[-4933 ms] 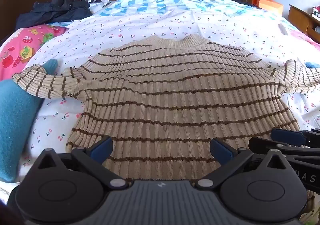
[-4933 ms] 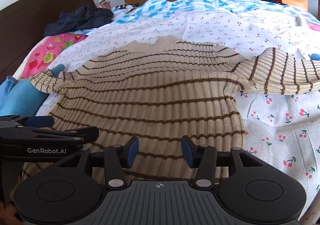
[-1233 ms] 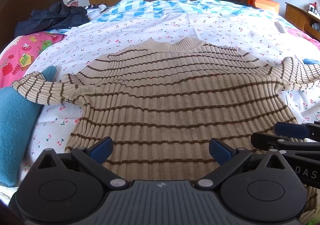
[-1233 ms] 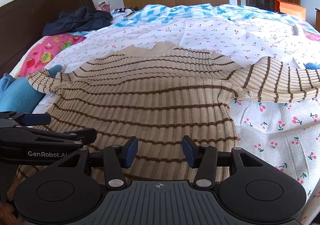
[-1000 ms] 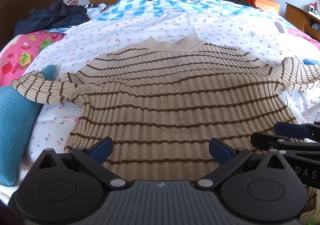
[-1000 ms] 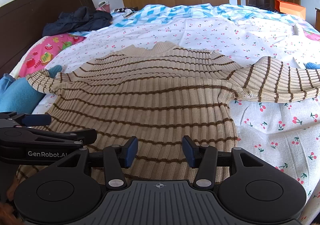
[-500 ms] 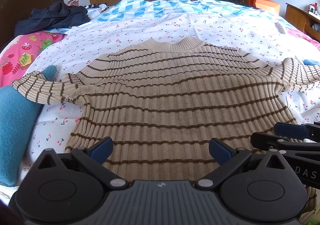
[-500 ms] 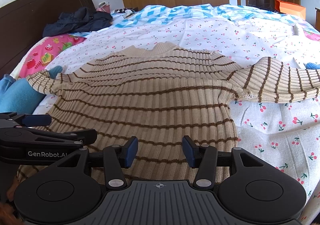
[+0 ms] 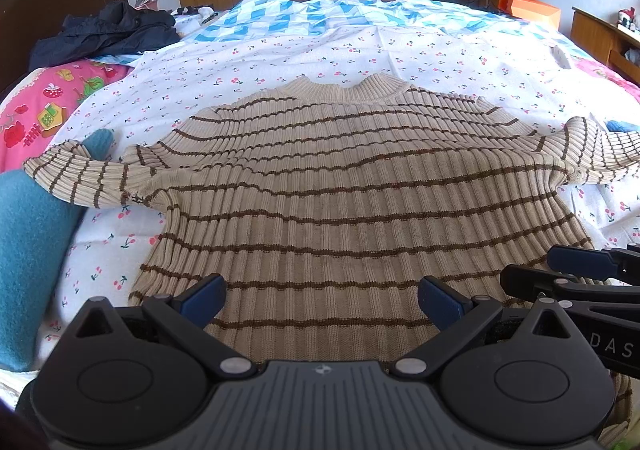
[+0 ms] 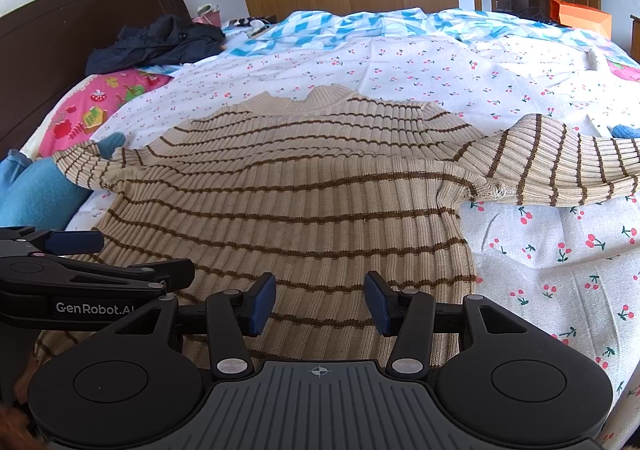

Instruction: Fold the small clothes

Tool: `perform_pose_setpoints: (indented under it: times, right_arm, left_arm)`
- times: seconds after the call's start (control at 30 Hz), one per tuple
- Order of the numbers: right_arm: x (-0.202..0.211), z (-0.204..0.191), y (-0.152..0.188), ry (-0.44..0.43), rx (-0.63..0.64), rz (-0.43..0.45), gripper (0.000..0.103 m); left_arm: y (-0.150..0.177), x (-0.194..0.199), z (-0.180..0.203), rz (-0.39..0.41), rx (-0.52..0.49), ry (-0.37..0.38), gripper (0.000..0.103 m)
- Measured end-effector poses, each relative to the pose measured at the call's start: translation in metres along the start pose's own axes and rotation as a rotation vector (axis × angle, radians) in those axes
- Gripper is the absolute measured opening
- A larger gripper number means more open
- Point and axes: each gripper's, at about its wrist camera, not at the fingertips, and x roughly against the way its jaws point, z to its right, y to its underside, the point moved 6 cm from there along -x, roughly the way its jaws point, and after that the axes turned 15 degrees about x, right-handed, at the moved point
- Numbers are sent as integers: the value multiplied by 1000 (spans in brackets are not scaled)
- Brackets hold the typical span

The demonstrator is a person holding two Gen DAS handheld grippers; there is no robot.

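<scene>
A beige ribbed sweater with brown stripes (image 9: 320, 186) (image 10: 288, 202) lies flat on the bed, collar away from me, both sleeves spread sideways. My left gripper (image 9: 320, 300) hovers over the hem near the bottom, jaws wide open, nothing between them. My right gripper (image 10: 320, 302) hangs above the hem's right part, jaws open about halfway and empty. In each wrist view the other gripper juts in from the side: the right one (image 9: 576, 274), the left one (image 10: 80, 250).
The white cherry-print sheet (image 9: 280, 62) covers the bed. A teal blanket (image 9: 28, 250) lies at the left, a pink pillow (image 9: 44, 110) and a dark jacket (image 9: 104, 30) behind it. A dark headboard, wooden wardrobes and an orange box (image 9: 528, 12) stand beyond.
</scene>
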Motion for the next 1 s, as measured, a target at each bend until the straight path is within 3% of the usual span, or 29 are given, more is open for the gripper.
perform_pose_setpoints:
  times: [1.0]
  right_arm:
    - [-4,4,-2,-37,-45,-3,49]
  left_arm:
    - [-2,-1,-1,1,14,-9,103]
